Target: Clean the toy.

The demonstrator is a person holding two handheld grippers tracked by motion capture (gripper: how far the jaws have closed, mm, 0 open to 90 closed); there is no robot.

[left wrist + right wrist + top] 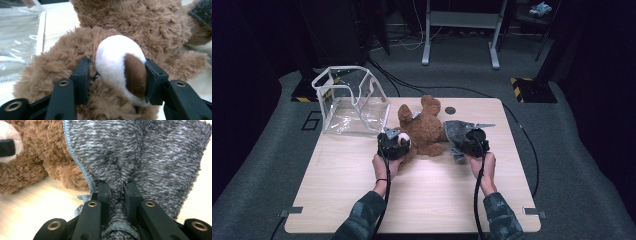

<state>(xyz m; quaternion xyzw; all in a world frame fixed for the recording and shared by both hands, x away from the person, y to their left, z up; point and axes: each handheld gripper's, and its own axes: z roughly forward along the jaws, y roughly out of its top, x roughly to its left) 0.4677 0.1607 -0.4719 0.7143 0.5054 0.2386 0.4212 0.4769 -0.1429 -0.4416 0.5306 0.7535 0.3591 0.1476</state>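
Here, nearest the person in the high view, the left gripper (393, 145) sits on the head of the brown teddy bear (424, 125), while the right gripper (474, 141) holds the grey fleece garment (458, 131) at the bear's side. The left gripper view adds what the high view hides: both jaws press against the bear's white muzzle (117, 62), one on each side, with the brown nose (135, 75) against one pad. The right gripper view shows its jaws narrow, pinching a bunched fold of the grey fleece garment (140, 152), its blue stitched edge running beside the bear's fur. The bear lies on the wooden table (422, 195), between the two grippers. Farther back, at the table's left corner, stands a clear plastic bag (352, 102); nothing can be made out inside it.
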